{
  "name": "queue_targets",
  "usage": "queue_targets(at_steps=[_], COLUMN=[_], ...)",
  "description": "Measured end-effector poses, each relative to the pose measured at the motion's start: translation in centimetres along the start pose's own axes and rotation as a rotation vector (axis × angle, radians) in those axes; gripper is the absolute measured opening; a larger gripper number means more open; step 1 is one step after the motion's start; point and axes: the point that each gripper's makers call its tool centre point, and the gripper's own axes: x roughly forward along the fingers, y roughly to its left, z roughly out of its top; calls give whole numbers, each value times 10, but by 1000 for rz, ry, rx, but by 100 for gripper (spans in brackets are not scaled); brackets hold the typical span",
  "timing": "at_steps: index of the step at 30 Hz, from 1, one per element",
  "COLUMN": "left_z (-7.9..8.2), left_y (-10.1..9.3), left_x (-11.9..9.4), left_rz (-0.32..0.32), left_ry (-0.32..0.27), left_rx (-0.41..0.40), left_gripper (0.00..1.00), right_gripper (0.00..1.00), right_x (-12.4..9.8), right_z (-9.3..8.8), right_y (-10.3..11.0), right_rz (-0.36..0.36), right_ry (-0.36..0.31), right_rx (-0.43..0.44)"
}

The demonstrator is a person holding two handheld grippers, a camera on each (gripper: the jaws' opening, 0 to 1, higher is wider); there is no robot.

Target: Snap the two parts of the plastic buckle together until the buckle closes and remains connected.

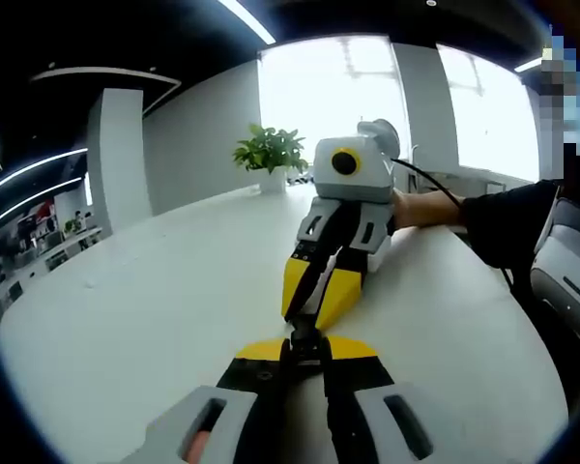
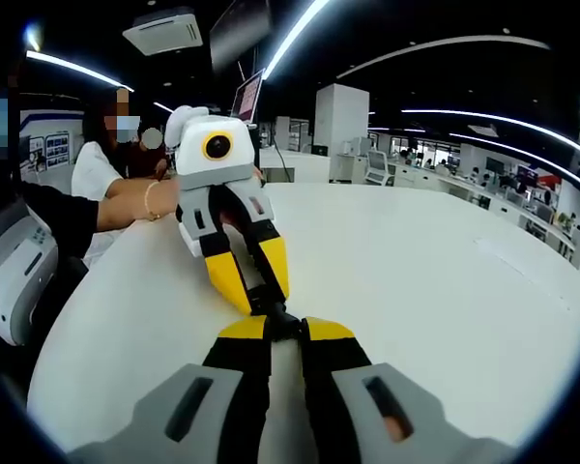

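The white bench (image 1: 126,319) carries a potted plant (image 1: 269,155) at its far edge. Above it, the left claw (image 1: 304,350) and right claw (image 2: 282,327) meet tip to tip, each clamped on the black buckle (image 1: 306,340) between them.

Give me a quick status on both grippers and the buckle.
Left gripper and right gripper tip to tip, each shut on the black buckle above the white table. Whether it has latched, cannot tell. Nothing in the way; potted plant far back.
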Motion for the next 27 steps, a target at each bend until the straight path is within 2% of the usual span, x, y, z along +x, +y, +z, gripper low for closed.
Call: queue_targets(at_steps=[10, 16, 23, 27], left_z=[0, -3, -7, -8], left_y=[1, 5, 4, 3], left_x=[0, -4, -8, -9], left_rz=[4, 13, -9, -19], left_ry=[3, 25, 41, 42], left_rx=[-1, -1, -27, -44], left_gripper=[17, 18, 18, 18], right_gripper=[13, 13, 13, 14], right_x=[-1, -4, -8, -8], right_z=[-1, -2, 0, -4], right_y=[2, 5, 11, 8], right_rz=[20, 45, 63, 73], right_ry=[4, 23, 34, 35], right_rx=[3, 38, -7, -2])
